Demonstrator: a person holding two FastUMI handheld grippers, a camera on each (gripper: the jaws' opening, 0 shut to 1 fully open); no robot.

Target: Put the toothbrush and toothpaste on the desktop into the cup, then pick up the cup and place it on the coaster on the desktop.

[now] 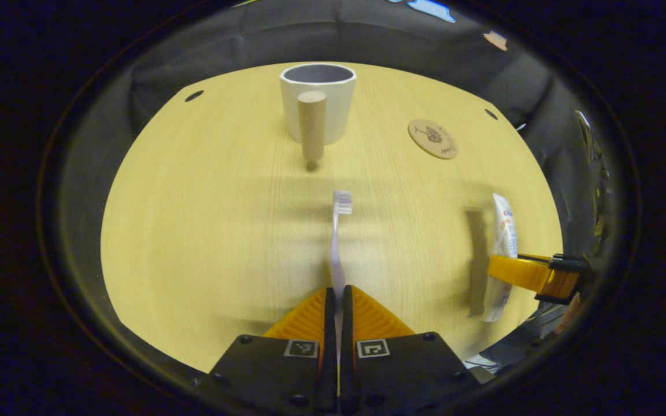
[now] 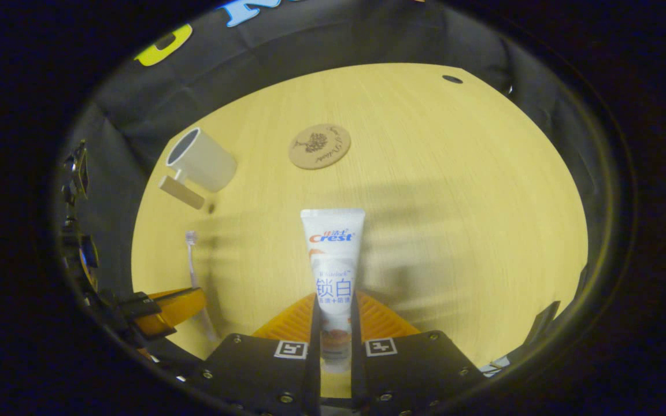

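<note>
Desktop [image 1: 194, 219]; toothbrush [image 1: 337, 242], toothpaste [image 2: 333, 266] gripped.

Left gripper view: rides the left claw [image 1: 339, 300], low over the desk [image 1: 206, 231], facing the cup [image 1: 318, 101] straight ahead.
Right gripper view: rides the right claw [image 2: 333, 312], looking toward the coaster [image 2: 319, 146]; cup [image 2: 201, 159] far left.
Shared: desk [image 2: 454, 202], cup, coaster [image 1: 432, 138].

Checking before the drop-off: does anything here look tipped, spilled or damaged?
Nothing stands out. The cup stands upright and empty, the coaster lies flat and bare, and the toothbrush and toothpaste look intact in the grippers.
</note>
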